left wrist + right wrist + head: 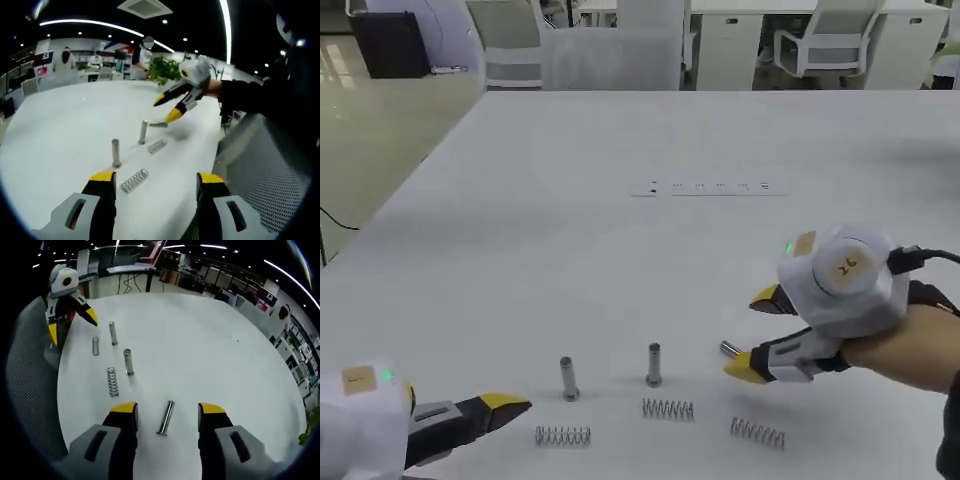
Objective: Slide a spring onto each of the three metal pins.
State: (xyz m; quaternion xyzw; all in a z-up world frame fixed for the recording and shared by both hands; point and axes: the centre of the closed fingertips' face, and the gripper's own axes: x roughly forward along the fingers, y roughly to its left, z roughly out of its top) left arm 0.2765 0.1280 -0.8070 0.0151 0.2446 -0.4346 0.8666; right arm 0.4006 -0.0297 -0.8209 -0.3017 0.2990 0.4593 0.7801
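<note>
Right gripper [167, 408]: jaws spread wide, gripping nothing. The right gripper view places the lying pin [165, 417] flat on the table [215, 340] between the two jaw tips and clear of both. Beyond it stand the two upright pins [128, 361], each with one of the springs [112, 381] lying flat beside it.

Left gripper [156, 177]: jaws likewise apart and empty, near the table's near edge. The left gripper view has one of the springs just ahead of the jaws. Past it are the upright pins, then the lying pin at the lower tip of the right gripper.

The head view gives the full count: three springs in a row along the near edge. The third spring [757, 432] lies near the right gripper, and a socket strip [710, 187] sits at mid-table.
</note>
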